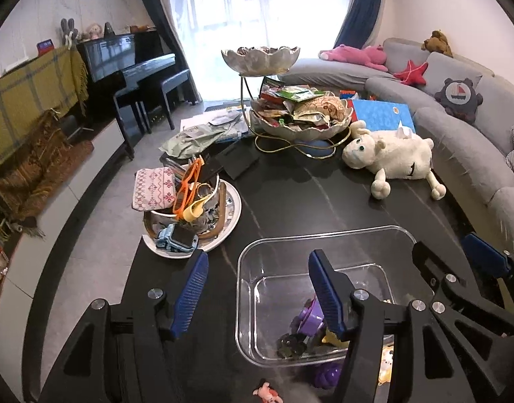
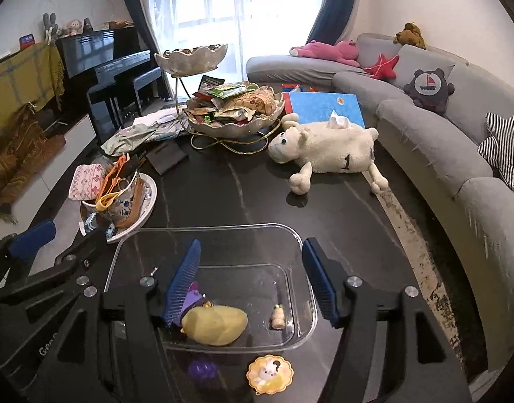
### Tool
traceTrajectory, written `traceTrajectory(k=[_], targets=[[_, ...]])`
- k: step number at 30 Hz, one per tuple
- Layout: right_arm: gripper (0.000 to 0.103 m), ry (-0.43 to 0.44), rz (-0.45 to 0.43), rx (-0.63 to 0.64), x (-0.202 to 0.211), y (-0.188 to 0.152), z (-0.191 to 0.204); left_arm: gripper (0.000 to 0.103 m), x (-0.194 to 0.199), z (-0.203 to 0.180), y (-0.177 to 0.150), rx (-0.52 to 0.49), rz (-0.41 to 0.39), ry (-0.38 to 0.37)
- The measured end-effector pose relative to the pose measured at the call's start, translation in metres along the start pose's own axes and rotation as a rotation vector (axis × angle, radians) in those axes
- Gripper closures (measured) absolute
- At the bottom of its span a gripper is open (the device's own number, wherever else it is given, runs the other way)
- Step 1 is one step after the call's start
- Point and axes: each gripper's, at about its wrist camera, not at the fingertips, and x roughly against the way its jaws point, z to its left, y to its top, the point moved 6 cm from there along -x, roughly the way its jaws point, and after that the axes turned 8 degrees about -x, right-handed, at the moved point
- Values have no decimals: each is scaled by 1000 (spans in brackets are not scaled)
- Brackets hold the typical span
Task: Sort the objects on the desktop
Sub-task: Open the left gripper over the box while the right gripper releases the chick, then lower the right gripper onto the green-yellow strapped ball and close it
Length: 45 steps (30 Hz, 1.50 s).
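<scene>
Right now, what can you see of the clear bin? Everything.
The clear bin is a transparent, plastic-looking rectangular tub with rounded corners and a thick rim, standing upright and open on the dark table, near its front edge. Inside lie a yellow soft toy, a purple toy and a small pale figurine. Both open hand-held grippers hover above it, apparently not touching it. A plate sits just beyond its left corner.

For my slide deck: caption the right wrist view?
Open right gripper above clear bin holding yellow toy.
</scene>
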Motion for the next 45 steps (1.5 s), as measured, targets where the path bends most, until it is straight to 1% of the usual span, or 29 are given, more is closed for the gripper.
traceTrajectory(k=[4, 7, 16, 26, 30, 37, 41, 45], targets=[[42, 4, -9, 12, 12, -6, 2, 45, 14, 2, -7, -2, -8, 10], [42, -4, -24, 18, 25, -12, 4, 45, 30, 4, -13, -3, -33, 33], [42, -31, -74, 0, 69, -34, 4, 45, 82, 2, -35, -17, -140, 170], [42, -84, -117, -30, 116, -63, -10, 45, 121, -4, -69, 46, -142, 136], [43, -94, -132, -43, 133, -78, -20, 44, 136, -14, -87, 52, -158, 120], [50, -65, -133, -33, 158, -101, -32, 44, 159, -27, -111, 45, -172, 96], [51, -53, -128, -36, 165, -112, -39, 45, 167, -36, -123, 30, -177, 103], [51, -52, -96, -45, 162, -125, -49, 44, 163, -46, -132, 11, -149, 103]])
